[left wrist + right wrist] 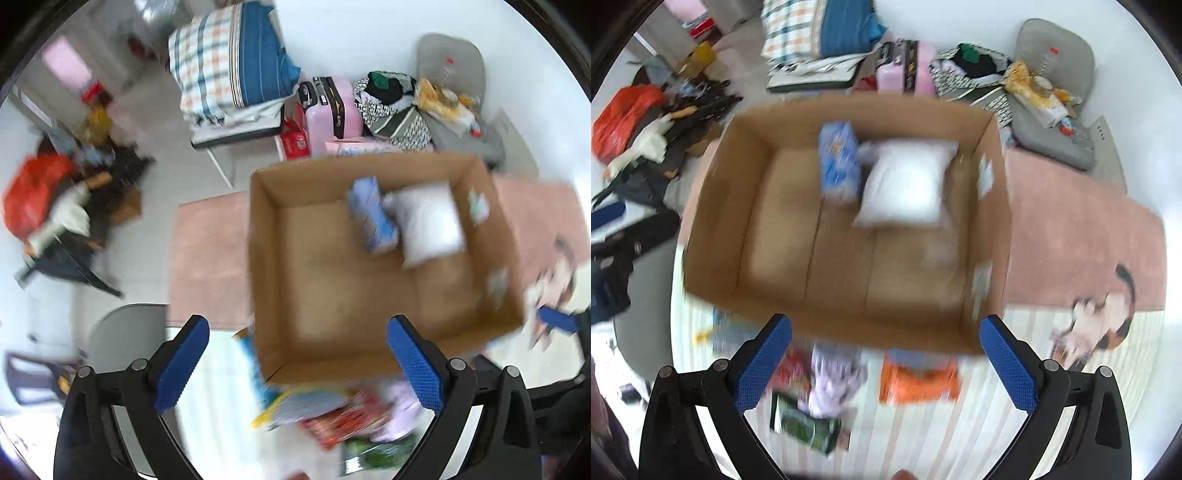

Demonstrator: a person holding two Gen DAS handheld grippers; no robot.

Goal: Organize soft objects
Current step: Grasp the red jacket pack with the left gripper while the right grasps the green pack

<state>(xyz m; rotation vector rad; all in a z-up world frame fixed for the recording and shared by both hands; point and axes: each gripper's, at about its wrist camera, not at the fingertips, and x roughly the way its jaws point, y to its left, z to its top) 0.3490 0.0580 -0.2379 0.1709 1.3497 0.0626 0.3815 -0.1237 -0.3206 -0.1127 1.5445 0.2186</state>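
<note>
An open cardboard box [266, 280] [713, 221] holds a white pillow-like pack [428, 221] [908, 184] and a blue pack [373, 218] [838, 162] at its far side. Loose soft packs lie in front of the box: a lilac one [831, 380] [399, 413], an orange one [916, 380], a green one [805, 424] [380, 446], a red one [343, 421] and a blue-yellow one [295, 406]. My left gripper [297, 354] is open and empty above the box's near edge. My right gripper [884, 354] is open and empty above the same edge.
The box sits on a striped cloth [960, 435] beside a pink mat [1071, 236] with a cat picture [1100, 325]. Beyond are a pink suitcase [332, 107], a grey cushion [1052, 48], folded bedding [229, 62] and a clutter pile with a red bag [33, 192].
</note>
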